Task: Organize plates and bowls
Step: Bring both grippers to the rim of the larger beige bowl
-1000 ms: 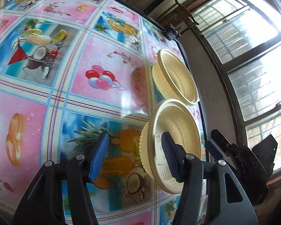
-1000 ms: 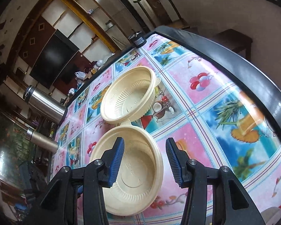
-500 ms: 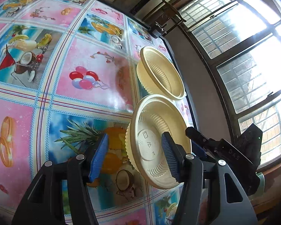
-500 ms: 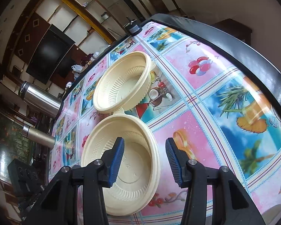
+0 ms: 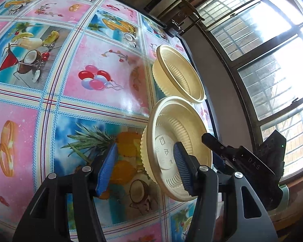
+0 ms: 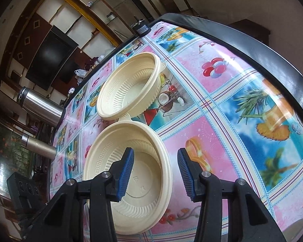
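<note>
Daylight floods in from the window [image 5: 272, 64] at my two o'clock in the left wrist view, and its panes blow out to near white. That light throws a pale sheen across the glossy tablecloth [image 5: 74, 92], washing out the print near centre. In my right wrist view the room is dimmer: the wall shelves [image 6: 56, 26] at ten o'clock sit in brownish gloom, and the steel flask [image 6: 40, 104] at nine o'clock catches a soft highlight. Both lenses bend straight lines hard toward the edges, and the corners fall to black. Focus is crisp on my blue pads [image 6: 127, 173], with little motion blur.
</note>
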Demonstrator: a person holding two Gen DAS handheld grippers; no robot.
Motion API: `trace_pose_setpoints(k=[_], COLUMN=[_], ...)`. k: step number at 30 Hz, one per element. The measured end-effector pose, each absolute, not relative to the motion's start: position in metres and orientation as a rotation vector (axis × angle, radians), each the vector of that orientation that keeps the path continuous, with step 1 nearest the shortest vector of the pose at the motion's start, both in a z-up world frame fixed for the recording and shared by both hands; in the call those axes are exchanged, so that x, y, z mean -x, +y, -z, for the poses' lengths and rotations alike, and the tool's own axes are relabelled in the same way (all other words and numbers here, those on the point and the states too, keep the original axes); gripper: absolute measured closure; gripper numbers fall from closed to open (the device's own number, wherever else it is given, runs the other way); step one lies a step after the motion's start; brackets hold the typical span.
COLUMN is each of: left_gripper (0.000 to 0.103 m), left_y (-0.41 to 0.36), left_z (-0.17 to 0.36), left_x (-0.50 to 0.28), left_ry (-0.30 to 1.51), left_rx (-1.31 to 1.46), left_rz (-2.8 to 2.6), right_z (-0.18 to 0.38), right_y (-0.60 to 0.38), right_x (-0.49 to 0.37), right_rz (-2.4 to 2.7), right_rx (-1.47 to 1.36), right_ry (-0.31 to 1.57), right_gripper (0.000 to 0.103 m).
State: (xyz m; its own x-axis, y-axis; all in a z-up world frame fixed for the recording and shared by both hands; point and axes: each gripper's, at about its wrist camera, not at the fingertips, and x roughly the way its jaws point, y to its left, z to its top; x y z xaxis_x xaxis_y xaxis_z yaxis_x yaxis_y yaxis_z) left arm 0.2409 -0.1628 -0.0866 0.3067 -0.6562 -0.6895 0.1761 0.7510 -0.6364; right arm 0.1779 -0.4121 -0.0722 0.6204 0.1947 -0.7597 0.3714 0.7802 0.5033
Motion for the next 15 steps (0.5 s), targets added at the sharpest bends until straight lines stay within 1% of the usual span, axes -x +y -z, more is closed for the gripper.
trace_pose_setpoints(k=[5,7,8,15], left_gripper=[0.051,0.058,0.06,0.063], left_y=[-0.1594,-0.1565,-0.1551,-0.1556], left_z=[0.0864,0.0861,0.0861,0.0875], left_x=[-0.2401,-0.2404,-0.2403,-0.2396], left_ry=[1.13,1.126,1.123,1.132], left_rx=[0.501,0.508,0.509,0.508], left_rz=[0.566,0.553,0.549,0.552], right_z=[0.0728,0.0725,0.0728,0.0728], right_y=[-0.4103,-0.4093,-0.4094,-0.4019], right_x=[-0.1782,-0.1779,-0.178,-0.1805], right_rz=[0.112,0.113,0.112,0.092], right_rx=[-0.688,-0.684,-0.683,-0.666], right_ry=[0.912,0.911,0.912,0.914], right_gripper=[0.058,0.059,0.06,0.063])
